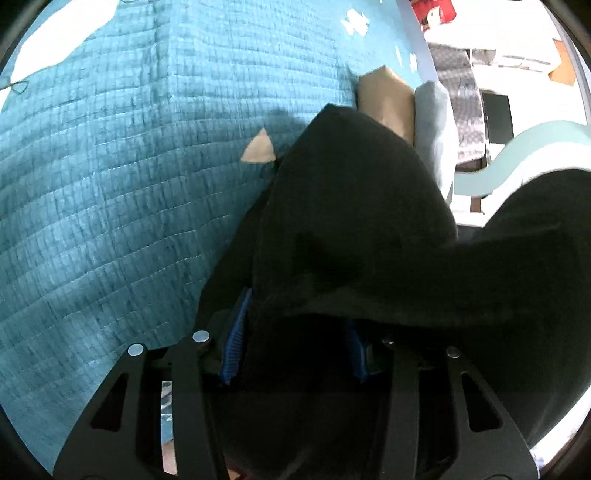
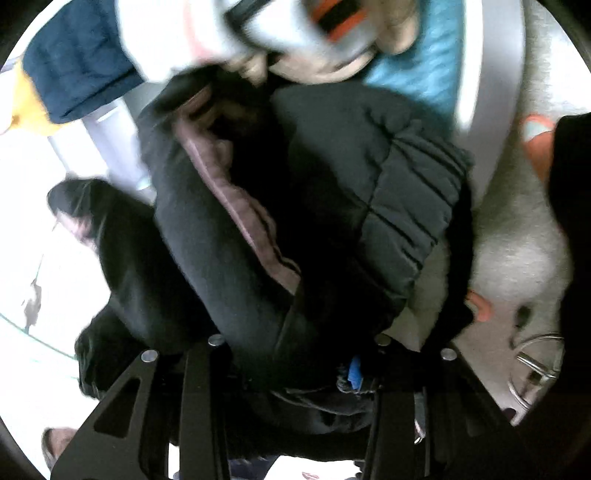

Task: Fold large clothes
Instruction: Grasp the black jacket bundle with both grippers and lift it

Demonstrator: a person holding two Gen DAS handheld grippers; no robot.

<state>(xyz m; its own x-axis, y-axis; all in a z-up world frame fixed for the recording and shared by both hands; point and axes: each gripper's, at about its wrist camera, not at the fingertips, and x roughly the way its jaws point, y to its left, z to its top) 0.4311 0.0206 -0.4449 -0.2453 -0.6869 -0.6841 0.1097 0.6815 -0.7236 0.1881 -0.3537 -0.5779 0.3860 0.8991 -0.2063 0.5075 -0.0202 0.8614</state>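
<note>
A large black padded jacket [image 1: 362, 221] hangs over my left gripper [image 1: 295, 332], whose blue pads [image 1: 234, 339] close on its fabric above the teal quilted bed cover [image 1: 110, 184]. In the right wrist view the same black jacket [image 2: 295, 206], with a brownish lining strip [image 2: 236, 206] and a ribbed cuff [image 2: 417, 192], is bunched and lifted. My right gripper [image 2: 295, 369] is shut on it; one blue pad [image 2: 354, 369] shows. At the top of that view a hand holds the other gripper [image 2: 295, 33], blurred.
A tan folded garment [image 1: 388, 99] and a pale grey one [image 1: 432, 122] lie by the bed's right edge. A light blue chair [image 1: 517, 155] stands beyond. Navy and yellow cloth [image 2: 74, 62], a pale carpet [image 2: 517, 240], a metal ring stand [image 2: 532, 369] are around.
</note>
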